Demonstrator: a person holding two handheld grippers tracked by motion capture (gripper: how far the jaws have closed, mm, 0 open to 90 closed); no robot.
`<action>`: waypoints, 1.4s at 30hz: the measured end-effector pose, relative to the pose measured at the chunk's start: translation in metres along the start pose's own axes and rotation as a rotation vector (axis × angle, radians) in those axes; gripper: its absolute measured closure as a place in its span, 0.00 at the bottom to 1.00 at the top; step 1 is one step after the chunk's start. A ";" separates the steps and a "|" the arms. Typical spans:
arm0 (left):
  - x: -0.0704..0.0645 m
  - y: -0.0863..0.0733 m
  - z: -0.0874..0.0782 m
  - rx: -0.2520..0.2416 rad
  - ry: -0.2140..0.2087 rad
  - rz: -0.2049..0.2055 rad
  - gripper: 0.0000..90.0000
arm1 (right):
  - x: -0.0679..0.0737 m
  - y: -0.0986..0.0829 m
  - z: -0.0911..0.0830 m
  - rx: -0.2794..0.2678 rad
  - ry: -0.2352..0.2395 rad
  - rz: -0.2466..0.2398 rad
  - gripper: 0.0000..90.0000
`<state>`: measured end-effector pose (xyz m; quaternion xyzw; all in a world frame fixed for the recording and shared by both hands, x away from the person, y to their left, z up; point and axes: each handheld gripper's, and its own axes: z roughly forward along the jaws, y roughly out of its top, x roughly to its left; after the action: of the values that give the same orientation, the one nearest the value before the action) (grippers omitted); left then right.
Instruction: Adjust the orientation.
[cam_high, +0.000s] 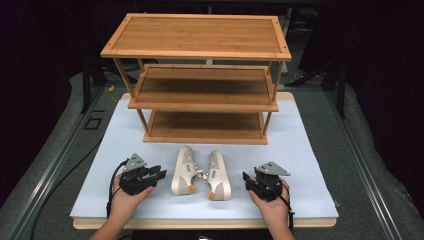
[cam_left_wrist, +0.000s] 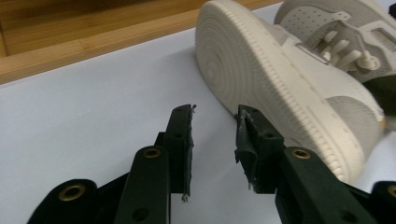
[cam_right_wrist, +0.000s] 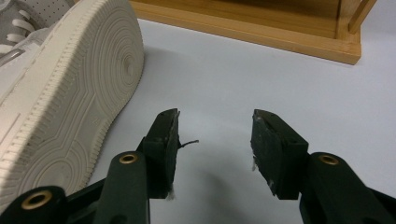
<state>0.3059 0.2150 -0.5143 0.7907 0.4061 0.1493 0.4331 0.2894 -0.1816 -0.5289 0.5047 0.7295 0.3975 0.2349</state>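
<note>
Shoes (cam_high: 201, 174) before wooden rack (cam_high: 200, 80)

High view: above, looking forward-down over table (cam_high: 300, 150). Gripper views: low, close along jaws; both share shoes (cam_high: 200, 175), shelf base (cam_right_wrist: 261, 32) beyond jaw tips.

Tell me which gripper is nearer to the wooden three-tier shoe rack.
Left, though only slightly, judging by the high view. The left gripper sits a little closer to the wooden three-tier shoe rack; the right gripper lies slightly farther back. Both rest on the white table beside the beige sneakers.
</note>
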 end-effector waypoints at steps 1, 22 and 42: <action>-0.003 0.001 0.000 0.001 -0.008 0.008 0.75 | 0.000 0.000 0.000 -0.001 -0.002 0.002 0.57; -0.028 0.016 0.001 0.002 -0.071 0.065 0.98 | -0.001 0.000 0.001 -0.005 -0.002 0.019 0.57; -0.037 0.018 0.003 -0.001 -0.084 0.109 1.00 | -0.003 0.000 0.000 -0.012 0.009 0.043 0.57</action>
<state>0.2933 0.1793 -0.4975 0.8171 0.3438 0.1393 0.4413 0.2904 -0.1842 -0.5292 0.5172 0.7169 0.4093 0.2259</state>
